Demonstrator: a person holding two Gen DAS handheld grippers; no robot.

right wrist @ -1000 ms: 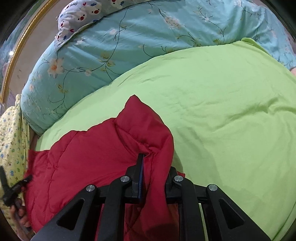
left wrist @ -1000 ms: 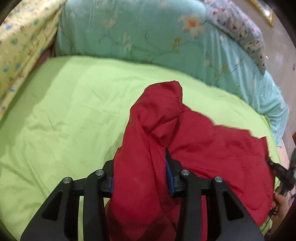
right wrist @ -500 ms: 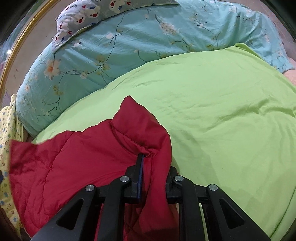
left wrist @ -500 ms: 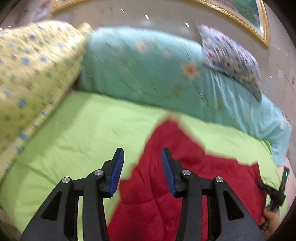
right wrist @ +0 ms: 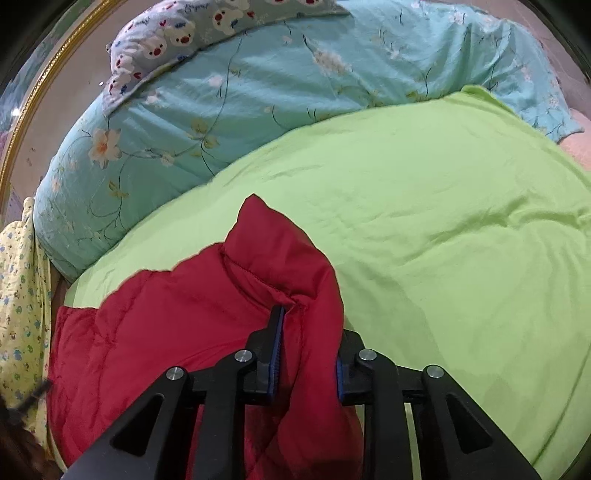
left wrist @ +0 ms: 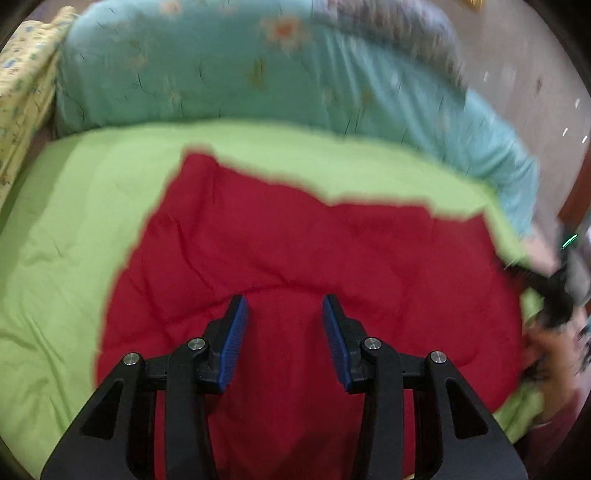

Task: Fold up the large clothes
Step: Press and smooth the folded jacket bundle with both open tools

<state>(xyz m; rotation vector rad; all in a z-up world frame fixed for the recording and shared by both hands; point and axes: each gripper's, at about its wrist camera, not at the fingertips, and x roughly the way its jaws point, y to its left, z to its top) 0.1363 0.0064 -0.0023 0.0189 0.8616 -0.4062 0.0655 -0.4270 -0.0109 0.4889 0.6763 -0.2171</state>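
A red quilted garment (left wrist: pixel 295 251) lies spread on a green bedsheet (left wrist: pixel 66 240). My left gripper (left wrist: pixel 283 306) is open and empty just above its near part; this view is blurred. In the right wrist view the same red garment (right wrist: pixel 177 321) is bunched up, and my right gripper (right wrist: pixel 306 332) is shut on a thick fold of it; the right finger is mostly hidden by the cloth. The other gripper shows at the right edge of the left wrist view (left wrist: pixel 550 284).
A turquoise floral duvet (right wrist: pixel 258 96) is piled along the far side of the bed. A pillow with a bear print (right wrist: pixel 192 33) rests on it. Yellow patterned bedding (left wrist: pixel 22 81) lies at the left. The green sheet (right wrist: pixel 443 240) stretches right of the garment.
My left gripper has let go of the red fold it held a second ago and now stands open over the garment, which lies flatter. My right gripper keeps its grip.
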